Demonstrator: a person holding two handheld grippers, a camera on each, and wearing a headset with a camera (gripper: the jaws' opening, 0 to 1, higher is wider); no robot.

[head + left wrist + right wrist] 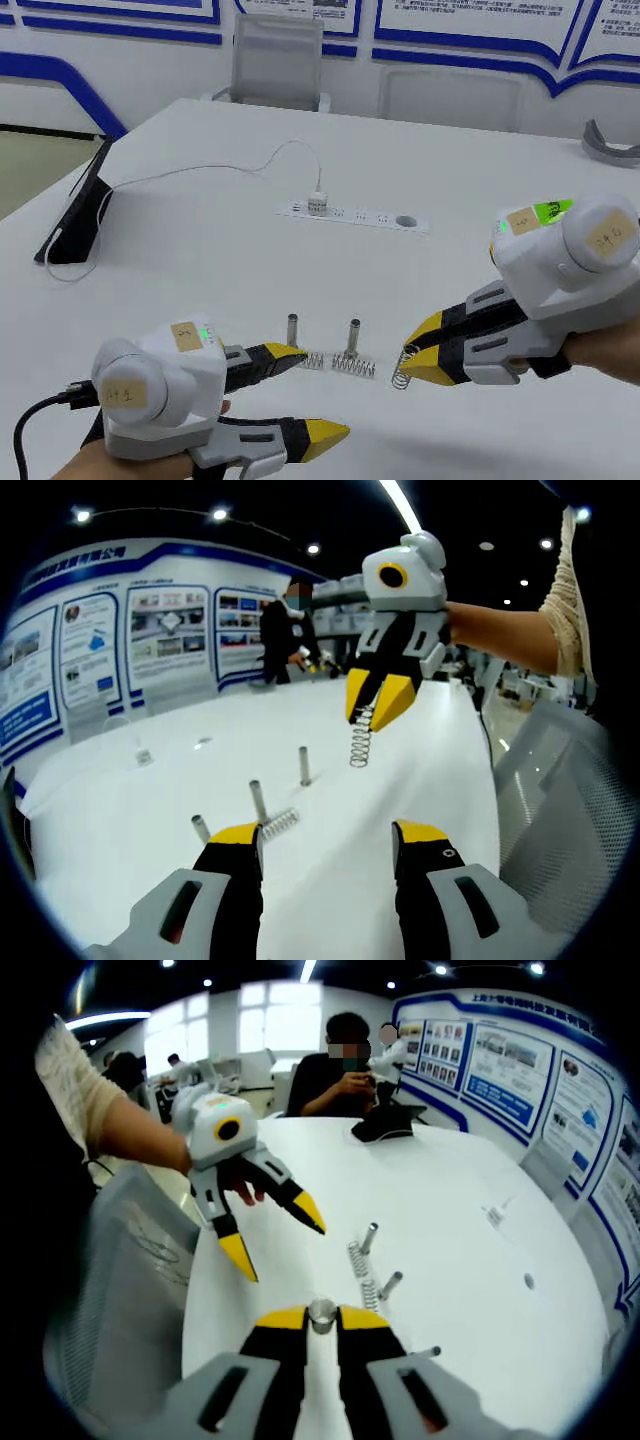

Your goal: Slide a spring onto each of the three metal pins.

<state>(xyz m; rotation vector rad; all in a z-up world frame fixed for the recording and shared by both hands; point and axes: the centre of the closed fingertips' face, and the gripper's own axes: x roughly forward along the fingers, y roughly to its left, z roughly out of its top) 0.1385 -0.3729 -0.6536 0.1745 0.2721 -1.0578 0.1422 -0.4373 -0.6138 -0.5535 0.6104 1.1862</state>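
Two upright metal pins point(292, 328) point(353, 338) stand on the white table; the left gripper view shows three pins point(201, 828) point(258, 800) point(304, 765). Two loose springs point(313, 360) point(353, 366) lie at their bases. My right gripper point(406, 360) is shut on one end of another spring point(403, 367), which hangs just right of the pins and shows as a dangling coil point(360, 742) in the left gripper view. My left gripper point(310, 395) is open and holds nothing, its far jaw tip beside the left pin.
A socket panel point(352, 215) is set into the table point(200, 260) beyond the pins. A dark tablet point(80, 215) with a white cable stands at the left edge. A chair point(277, 60) is at the far side. People sit at the table's far end point(350, 1070).
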